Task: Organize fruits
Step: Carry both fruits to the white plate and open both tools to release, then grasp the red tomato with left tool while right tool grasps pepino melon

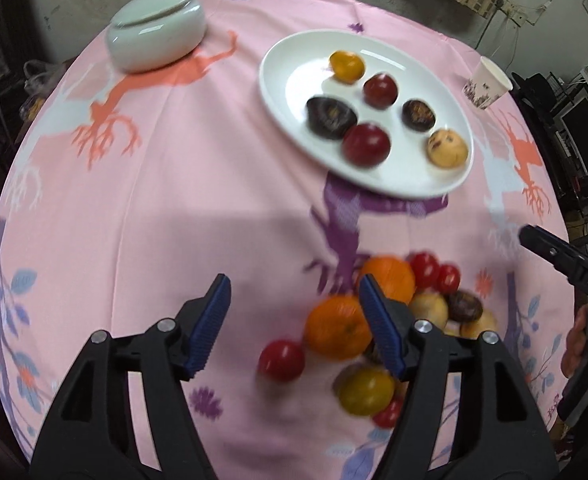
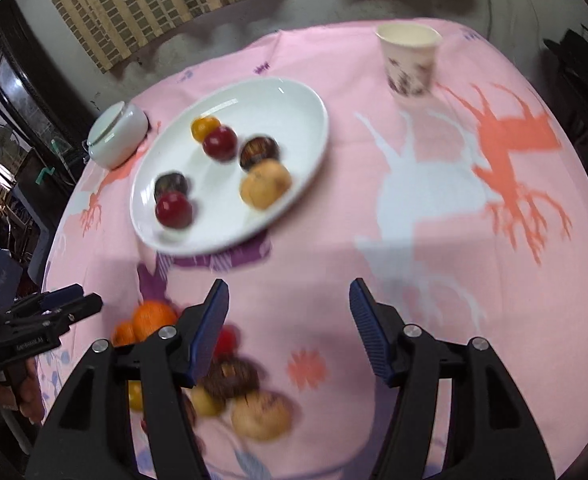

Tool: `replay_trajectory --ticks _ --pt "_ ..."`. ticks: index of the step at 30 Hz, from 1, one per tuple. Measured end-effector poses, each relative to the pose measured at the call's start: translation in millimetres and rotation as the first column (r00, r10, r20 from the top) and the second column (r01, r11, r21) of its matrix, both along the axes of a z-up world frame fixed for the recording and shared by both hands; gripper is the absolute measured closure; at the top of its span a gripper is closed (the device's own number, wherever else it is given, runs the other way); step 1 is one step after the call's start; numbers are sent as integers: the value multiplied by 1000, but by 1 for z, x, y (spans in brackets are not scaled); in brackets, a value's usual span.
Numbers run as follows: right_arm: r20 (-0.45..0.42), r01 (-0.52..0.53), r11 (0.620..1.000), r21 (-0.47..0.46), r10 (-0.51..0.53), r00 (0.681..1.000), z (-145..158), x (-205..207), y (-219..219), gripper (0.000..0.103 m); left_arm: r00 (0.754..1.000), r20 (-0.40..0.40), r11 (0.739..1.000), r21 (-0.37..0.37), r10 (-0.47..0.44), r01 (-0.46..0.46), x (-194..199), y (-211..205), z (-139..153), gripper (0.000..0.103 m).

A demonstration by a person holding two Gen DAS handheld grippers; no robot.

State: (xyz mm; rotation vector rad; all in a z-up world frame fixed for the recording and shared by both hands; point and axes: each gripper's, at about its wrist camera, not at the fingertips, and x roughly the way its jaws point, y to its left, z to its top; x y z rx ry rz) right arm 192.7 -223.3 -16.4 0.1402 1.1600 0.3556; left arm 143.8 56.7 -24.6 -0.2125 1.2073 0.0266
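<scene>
Currently both my left tool and right tool are spread, gripping nothing. Loose fruit lies piled on the tabletop, near the plate. These look round, smooth, bruisable: pinch gently across the middle.

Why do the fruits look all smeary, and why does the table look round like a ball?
Left wrist view: the orange and its pile are smeared by motion blur, and the white plate is softer too. Right wrist view: the fruit beside the right gripper is blurriest, while the paper cup is only slightly soft. Both fisheye lenses bulge the pink tablecloth.
</scene>
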Motion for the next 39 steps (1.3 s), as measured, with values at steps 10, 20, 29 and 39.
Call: replay_trajectory --ticks 10,20,29,39 --pt "-92 0 1000 7 0 996 -11 -69 -13 40 998 -66 1000 19 -12 14 -65 -1 -18 35" --pt "-106 -12 1000 24 14 994 -6 -88 -9 40 997 -59 998 30 -57 59 -66 -9 -27 37" --pt "-121 20 1000 14 -18 993 -7 -100 -22 40 995 -65 996 42 -72 75 -53 -9 -37 51" --pt "-126 20 1000 16 -18 992 -8 -105 -20 40 995 -76 997 19 -70 71 -43 -10 -44 74"
